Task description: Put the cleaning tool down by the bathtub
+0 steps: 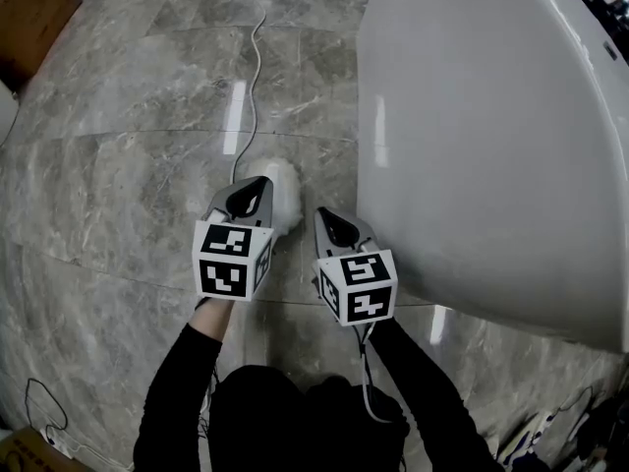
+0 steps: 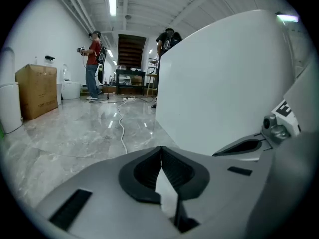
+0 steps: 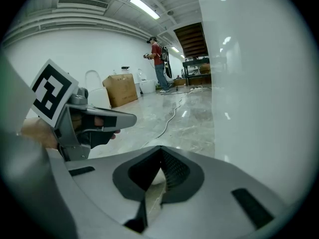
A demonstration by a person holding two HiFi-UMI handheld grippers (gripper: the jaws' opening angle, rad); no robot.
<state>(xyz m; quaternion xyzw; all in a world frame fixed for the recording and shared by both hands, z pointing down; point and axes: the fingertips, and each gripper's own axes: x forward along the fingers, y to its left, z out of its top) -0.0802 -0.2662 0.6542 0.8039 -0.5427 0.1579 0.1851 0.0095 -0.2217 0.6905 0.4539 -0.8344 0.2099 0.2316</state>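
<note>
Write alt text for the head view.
The left gripper and right gripper, both shut and empty, hang over a grey marble floor. A fluffy white cleaning tool lies on the floor just beyond them, beside the white bathtub at right. A white cable trails away.

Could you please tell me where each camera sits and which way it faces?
Head view: on the person's head, facing steeply down at the marble floor, cleaning tool and bathtub; shows both sleeves, the left hand-held gripper and right hand-held gripper.
Left gripper view: on the left one, facing across the floor along the bathtub; shows its shut jaws and the right one.
Right gripper view: likewise; shows its shut jaws, the left one and the hand holding it.
Shared: all show the bathtub; both gripper views show the cable.
</note>
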